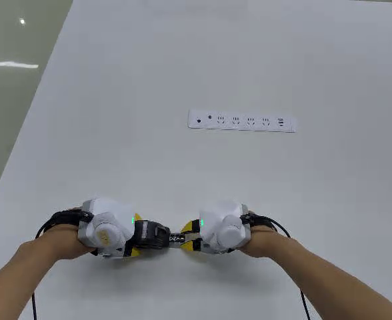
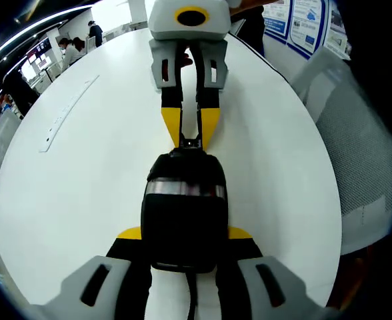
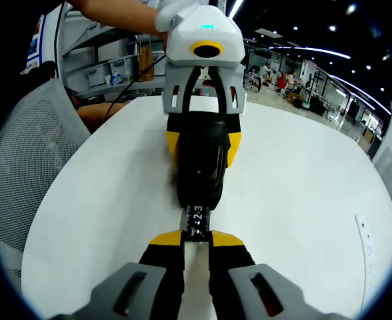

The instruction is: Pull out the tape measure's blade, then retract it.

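Left claw (image 2: 185,235) on the tape measure (image 2: 186,200), right claw (image 3: 196,239) on its blade (image 3: 197,219)

Your left claw is clamped around the black case at the near side of the white counter (image 1: 183,60), and your right claw is pinched shut on the short bit of blade sticking out, numbers facing up. The two claws face each other, almost tip to tip. The power strip (image 1: 241,122) lies well behind them.

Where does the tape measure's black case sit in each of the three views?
Head view: tape measure low centre, near the bottom edge.
Left gripper view: tape measure dead centre, held in the left gripper.
Right gripper view: tape measure upper centre, straight ahead.
Shared landmark: the white power strip.
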Action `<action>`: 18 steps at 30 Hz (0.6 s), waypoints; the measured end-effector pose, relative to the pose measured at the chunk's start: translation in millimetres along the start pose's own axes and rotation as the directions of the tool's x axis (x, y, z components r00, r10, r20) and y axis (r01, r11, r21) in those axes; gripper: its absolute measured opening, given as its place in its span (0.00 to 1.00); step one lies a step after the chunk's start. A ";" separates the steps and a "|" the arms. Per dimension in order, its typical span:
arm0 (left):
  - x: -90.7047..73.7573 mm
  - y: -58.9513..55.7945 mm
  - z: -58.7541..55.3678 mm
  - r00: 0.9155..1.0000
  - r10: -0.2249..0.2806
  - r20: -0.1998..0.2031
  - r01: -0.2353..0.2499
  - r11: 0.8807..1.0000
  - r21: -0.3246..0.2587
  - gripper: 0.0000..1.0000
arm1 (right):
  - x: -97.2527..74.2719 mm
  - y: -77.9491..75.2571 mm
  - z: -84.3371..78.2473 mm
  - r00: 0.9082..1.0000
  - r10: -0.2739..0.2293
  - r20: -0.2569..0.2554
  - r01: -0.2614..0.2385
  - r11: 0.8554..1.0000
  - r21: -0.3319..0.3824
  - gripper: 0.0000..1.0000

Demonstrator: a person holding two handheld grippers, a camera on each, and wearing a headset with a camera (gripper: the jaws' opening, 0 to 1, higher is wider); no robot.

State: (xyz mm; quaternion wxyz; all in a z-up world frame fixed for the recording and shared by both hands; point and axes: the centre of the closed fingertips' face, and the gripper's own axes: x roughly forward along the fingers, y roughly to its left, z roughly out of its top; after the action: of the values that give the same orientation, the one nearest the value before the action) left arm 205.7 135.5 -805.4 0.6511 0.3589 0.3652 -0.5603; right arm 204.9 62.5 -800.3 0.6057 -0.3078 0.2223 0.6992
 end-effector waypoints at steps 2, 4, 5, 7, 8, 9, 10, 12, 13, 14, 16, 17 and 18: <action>0.0 0.0 0.0 1.000 -0.001 0.000 0.001 1.000 0.000 0.32 | -0.8 0.3 -0.9 1.000 0.000 -0.001 0.000 1.000 0.000 0.12; 0.1 -0.1 0.0 1.000 -0.001 0.000 0.001 1.000 0.000 0.32 | -1.7 0.7 -1.6 1.000 0.000 -0.002 0.000 1.000 -0.001 0.12; 0.1 -0.2 -0.1 1.000 -0.001 0.000 0.001 1.000 0.000 0.32 | -2.3 0.8 -2.1 1.000 -0.001 -0.003 0.001 1.000 -0.003 0.12; 0.1 -0.4 0.1 1.000 -0.001 -0.001 0.001 1.000 0.001 0.32 | -3.1 0.9 -2.7 1.000 -0.001 -0.003 0.001 1.000 -0.002 0.12; 0.2 -0.4 0.2 1.000 -0.001 0.000 0.001 1.000 0.001 0.32 | -3.7 0.9 -3.1 1.000 -0.001 -0.004 0.001 1.000 -0.001 0.12; 0.2 -0.4 0.1 1.000 -0.001 0.000 0.001 1.000 0.000 0.32 | -4.1 0.9 -3.2 1.000 0.000 -0.004 0.000 1.000 -0.001 0.12; 0.2 -0.5 0.1 1.000 -0.001 0.000 0.001 1.000 0.000 0.32 | -4.5 0.9 -3.5 1.000 0.000 -0.004 0.000 1.000 0.000 0.12; -0.2 -0.7 0.6 1.000 -0.001 0.000 0.001 1.000 0.000 0.32 | -5.9 1.1 -3.8 1.000 0.000 -0.004 0.000 1.000 0.000 0.12; -0.5 -0.9 1.1 1.000 -0.002 0.000 0.002 1.000 0.000 0.32 | -6.3 1.3 -4.1 1.000 0.000 -0.005 0.000 1.000 0.000 0.12; -0.4 -0.9 1.0 1.000 -0.002 0.000 0.002 1.000 0.000 0.32 | -6.6 1.4 -4.5 1.000 0.000 -0.006 0.000 1.000 -0.001 0.12; -0.2 -0.7 0.6 1.000 -0.002 0.000 0.002 1.000 0.002 0.32 | -7.4 1.7 -5.2 1.000 0.001 -0.007 -0.001 1.000 -0.002 0.12; 0.0 -0.6 0.3 1.000 -0.002 0.000 0.002 1.000 0.003 0.32 | -7.8 1.8 -5.4 1.000 0.002 -0.007 -0.002 1.000 -0.001 0.12; 0.2 -0.5 -0.1 1.000 -0.002 0.001 0.002 1.000 0.002 0.32 | -8.5 1.7 -5.8 1.000 0.002 -0.008 -0.002 1.000 -0.002 0.12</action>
State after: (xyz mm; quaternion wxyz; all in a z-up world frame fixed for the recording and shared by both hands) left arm 205.3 135.4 -805.6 0.6502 0.3590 0.3648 -0.5615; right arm 204.8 52.2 -798.6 0.6039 -0.3108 0.2245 0.6988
